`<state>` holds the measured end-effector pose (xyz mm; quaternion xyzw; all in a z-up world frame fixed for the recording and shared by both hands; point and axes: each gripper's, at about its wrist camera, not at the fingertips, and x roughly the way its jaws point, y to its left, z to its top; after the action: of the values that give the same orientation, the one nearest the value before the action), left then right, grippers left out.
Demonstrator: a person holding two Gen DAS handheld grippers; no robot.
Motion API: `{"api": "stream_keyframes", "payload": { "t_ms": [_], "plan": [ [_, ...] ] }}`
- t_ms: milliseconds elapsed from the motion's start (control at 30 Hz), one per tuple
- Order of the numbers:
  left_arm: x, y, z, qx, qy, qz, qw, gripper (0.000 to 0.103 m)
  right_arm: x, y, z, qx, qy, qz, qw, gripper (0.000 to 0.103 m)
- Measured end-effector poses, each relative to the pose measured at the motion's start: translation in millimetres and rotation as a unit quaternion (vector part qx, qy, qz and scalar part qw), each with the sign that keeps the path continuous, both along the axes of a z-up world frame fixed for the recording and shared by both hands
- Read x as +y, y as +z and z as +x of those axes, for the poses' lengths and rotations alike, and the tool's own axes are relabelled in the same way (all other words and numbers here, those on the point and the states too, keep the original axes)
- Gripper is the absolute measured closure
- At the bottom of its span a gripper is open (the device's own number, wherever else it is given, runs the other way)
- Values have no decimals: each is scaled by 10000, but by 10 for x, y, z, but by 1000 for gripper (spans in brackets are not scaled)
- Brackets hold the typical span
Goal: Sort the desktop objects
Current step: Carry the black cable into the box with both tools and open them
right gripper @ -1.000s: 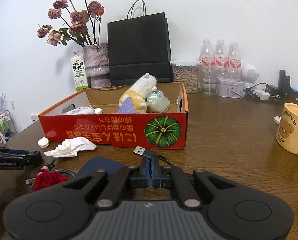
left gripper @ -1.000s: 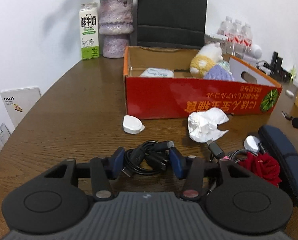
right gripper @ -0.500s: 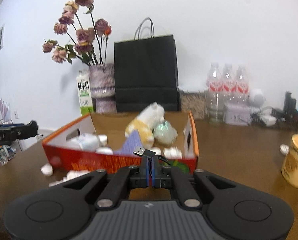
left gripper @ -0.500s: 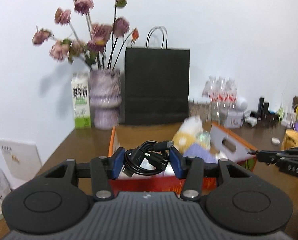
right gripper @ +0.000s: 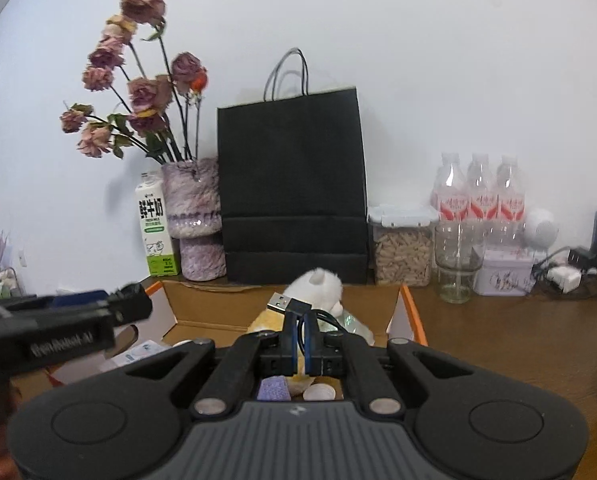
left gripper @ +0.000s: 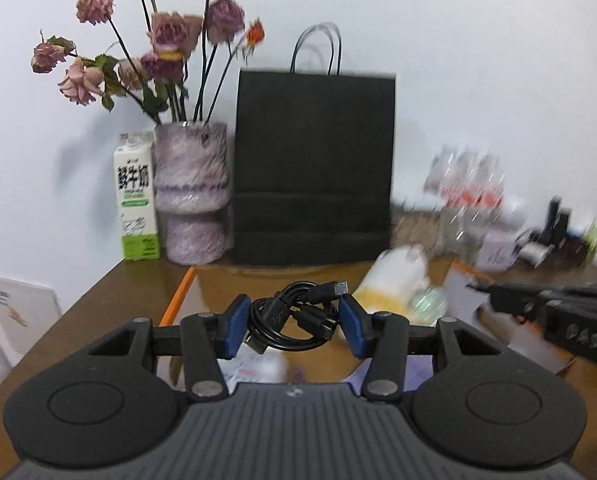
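I am carrying a black coiled USB cable (left gripper: 294,320) toward the orange cardboard box (right gripper: 408,312), which I take as my landmark. My left claw (left gripper: 294,322) has its blue pads pressed on either side of the coil, about half apart, while my right claw (right gripper: 301,334) is pinched fully shut on the same cable just behind its silver USB plug (right gripper: 280,302). So the cable hangs in the air between my two claws, over the near part of the box and clear of the brown wooden tabletop (right gripper: 498,332). I judge this to be the carry-and-drop step: what comes next is to bring both claws fully over the box's open floor, lower a little, and let go together so the coil does not snag or spill over the wall. The right view is sharp and shows what already lies inside the box: a white and yellow plush toy (right gripper: 318,284) toward the far wall and a small purple piece (right gripper: 273,389) near me. The left view is blurred on that side, so those contents are only smears there, possibly the same toy; it does show the coil's loops plainly, which the right view hides.
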<state>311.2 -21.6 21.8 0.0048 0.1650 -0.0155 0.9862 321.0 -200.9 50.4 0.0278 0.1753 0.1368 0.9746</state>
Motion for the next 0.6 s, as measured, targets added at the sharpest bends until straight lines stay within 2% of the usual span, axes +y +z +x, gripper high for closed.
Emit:
{"api": "stream_keyframes", "payload": {
  "t_ms": [267,600],
  "plan": [
    [21,-116,67,126,-3,10,9999,54,41,-175,75,201,16,-201,9996,101],
    [-44,-136,14,49,-78,130,9999,53,36,-172,35,162,-40,-174,9997,100]
  ]
}}
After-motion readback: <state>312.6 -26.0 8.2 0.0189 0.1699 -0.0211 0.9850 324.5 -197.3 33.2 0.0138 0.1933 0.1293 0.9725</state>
